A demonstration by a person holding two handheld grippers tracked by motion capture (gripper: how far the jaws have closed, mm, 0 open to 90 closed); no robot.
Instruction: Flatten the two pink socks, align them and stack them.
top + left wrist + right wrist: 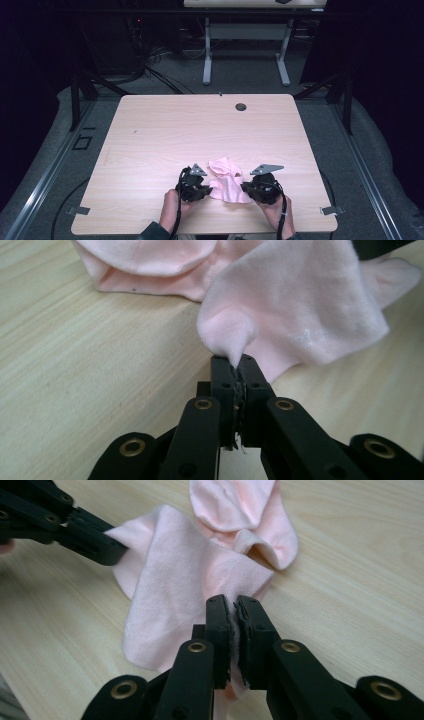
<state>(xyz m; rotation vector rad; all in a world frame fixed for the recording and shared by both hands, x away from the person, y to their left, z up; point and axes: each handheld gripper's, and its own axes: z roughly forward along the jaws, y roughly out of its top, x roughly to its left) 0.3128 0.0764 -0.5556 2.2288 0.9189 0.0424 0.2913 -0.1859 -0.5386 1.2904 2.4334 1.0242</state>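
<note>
Left hand-held gripper [202, 190]: jaws closed, pinching near-left edge of pink cloth [227, 181].
Cloth: crumpled at near centre of counter [165, 130].
Right hand-held gripper [249, 189]: jaws clamped on its right edge.
Judgement: draw both apart evenly, level, keeping pinches firm.

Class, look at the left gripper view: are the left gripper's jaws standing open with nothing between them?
No: the left gripper has its jaws shut on a pinched fold of the pink cloth.
</note>
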